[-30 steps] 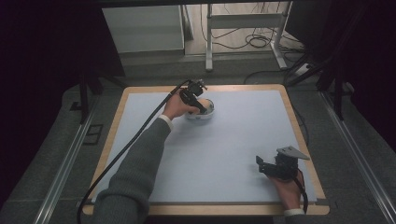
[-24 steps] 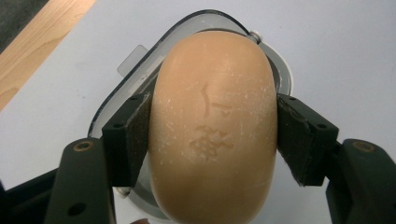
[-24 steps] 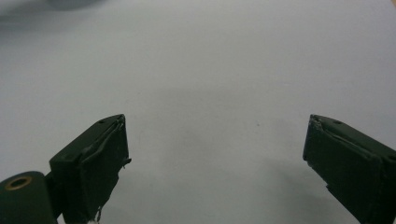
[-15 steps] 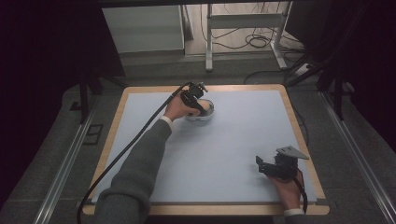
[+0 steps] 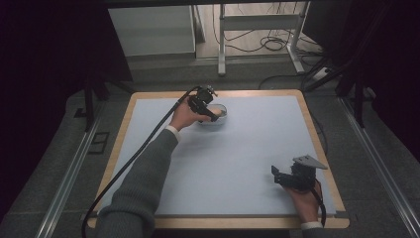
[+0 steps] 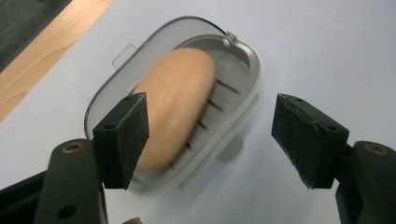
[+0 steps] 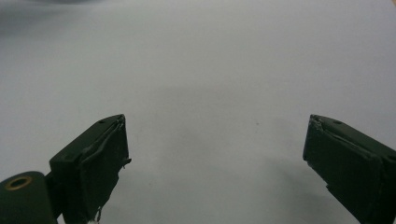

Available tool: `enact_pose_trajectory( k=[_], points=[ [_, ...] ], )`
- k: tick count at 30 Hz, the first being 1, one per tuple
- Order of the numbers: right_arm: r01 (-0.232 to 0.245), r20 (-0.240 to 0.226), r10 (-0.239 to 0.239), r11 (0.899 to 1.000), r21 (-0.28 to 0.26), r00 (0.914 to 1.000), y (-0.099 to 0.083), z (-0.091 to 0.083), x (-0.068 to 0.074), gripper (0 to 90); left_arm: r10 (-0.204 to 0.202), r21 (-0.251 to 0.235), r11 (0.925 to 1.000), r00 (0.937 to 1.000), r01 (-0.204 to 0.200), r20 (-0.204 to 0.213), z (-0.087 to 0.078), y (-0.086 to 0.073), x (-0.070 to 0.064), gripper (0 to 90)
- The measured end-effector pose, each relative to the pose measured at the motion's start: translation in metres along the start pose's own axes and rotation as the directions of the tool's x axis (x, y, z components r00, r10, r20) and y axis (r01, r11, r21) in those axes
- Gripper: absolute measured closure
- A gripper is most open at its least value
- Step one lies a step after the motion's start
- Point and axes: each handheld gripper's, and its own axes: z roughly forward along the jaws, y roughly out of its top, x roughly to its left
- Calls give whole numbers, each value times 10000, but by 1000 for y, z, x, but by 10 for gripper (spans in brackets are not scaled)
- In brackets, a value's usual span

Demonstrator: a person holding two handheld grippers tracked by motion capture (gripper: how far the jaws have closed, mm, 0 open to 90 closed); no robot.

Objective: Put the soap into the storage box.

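A tan oval soap bar (image 6: 175, 107) lies in a pale grey soap dish (image 6: 247, 93) whose clear lid (image 6: 109, 88) is swung open behind it. The dish (image 5: 221, 121) stands at the back middle of the light blue mat (image 5: 233, 158). My left gripper (image 6: 215, 130) hovers just above the dish, open, one pad (image 6: 123, 130) over the soap and the other pad (image 6: 306, 137) beyond the dish's rim. In the high view the left gripper (image 5: 213, 113) covers part of the dish. My right gripper (image 5: 277, 176) rests near the front right corner, open over bare mat (image 7: 210, 84).
The mat lies on a wooden-edged table (image 5: 322, 148). A black cable (image 5: 148, 144) trails from the left gripper across the mat's left side and off the front edge. Behind the table stand a white cabinet (image 5: 151, 29) and metal frame legs (image 5: 223, 44).
The left gripper has shifted slightly toward the near side over the soap dish. The right gripper has stayed where it was.
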Motion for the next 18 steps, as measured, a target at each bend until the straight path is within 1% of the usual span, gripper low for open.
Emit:
enact_pose_trajectory(
  k=[5, 9, 13, 15, 16, 18],
  points=[
    [-10, -10, 10, 10000, 10, 10000, 0, 0, 0, 68, -128, -251, 9996, 9999, 130, 86, -13, -10, -4, 258],
    [22, 27, -22, 10000, 4, 10000, 0, 0, 0, 69, -38, -226, 9997, 9999, 41, 144, -21, -18, -8, 228],
    [15, 50, -15, 10000, -9, 10000, 0, 0, 0, 68, -207, -488, 9986, 9996, 216, 196, -32, -30, -14, 221],
    [-3, 62, 3, 10000, -20, 10000, 0, 0, 0, 69, -305, -632, 9975, 9994, 313, 138, -37, -38, -18, 215],
    [8, 66, -7, 10000, -27, 10000, 0, 0, 0, 69, -380, -729, 9966, 9991, 393, 179, -40, -44, -19, 214],
    [41, 76, -41, 10000, -23, 10000, 0, 0, 1, 68, -396, -956, 9946, 9992, 401, 73, -46, -53, -23, 211]
  ],
)
